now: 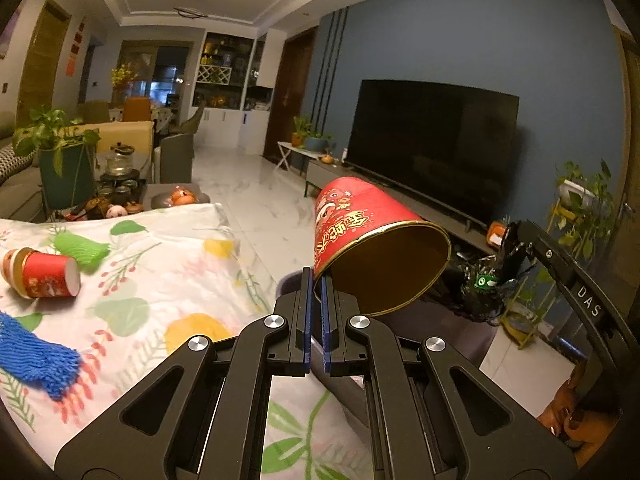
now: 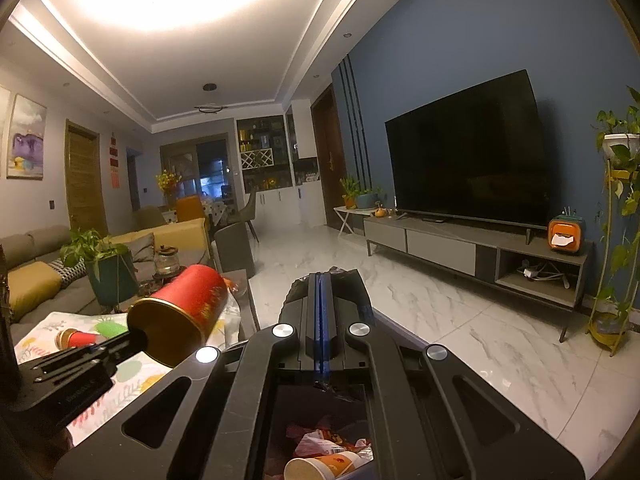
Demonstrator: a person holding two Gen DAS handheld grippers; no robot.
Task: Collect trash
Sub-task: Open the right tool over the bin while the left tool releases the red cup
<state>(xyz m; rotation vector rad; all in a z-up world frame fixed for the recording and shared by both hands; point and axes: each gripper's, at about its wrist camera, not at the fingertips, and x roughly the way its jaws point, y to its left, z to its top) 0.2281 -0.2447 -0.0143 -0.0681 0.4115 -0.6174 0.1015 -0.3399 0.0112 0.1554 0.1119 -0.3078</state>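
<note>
Left wrist view: left claw [image 1: 316, 280] pinches the red cup [image 1: 372, 240] rim; right claw [image 2: 321, 280] grips the black trash bag [image 2: 360, 280].

Both grippers, left gripper [image 1: 316, 280] and right gripper [image 2: 322, 284], are matte black linkages with silver screws and blue-edged fingers [image 1: 307, 312]; one's stamped "DAS".

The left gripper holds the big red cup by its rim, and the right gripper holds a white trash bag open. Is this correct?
Not quite: the trash bag is black, not white, as the left wrist view shows. The rest holds: the left gripper pinches the rim of the big red cup, and the right gripper holds the bag open.
</note>
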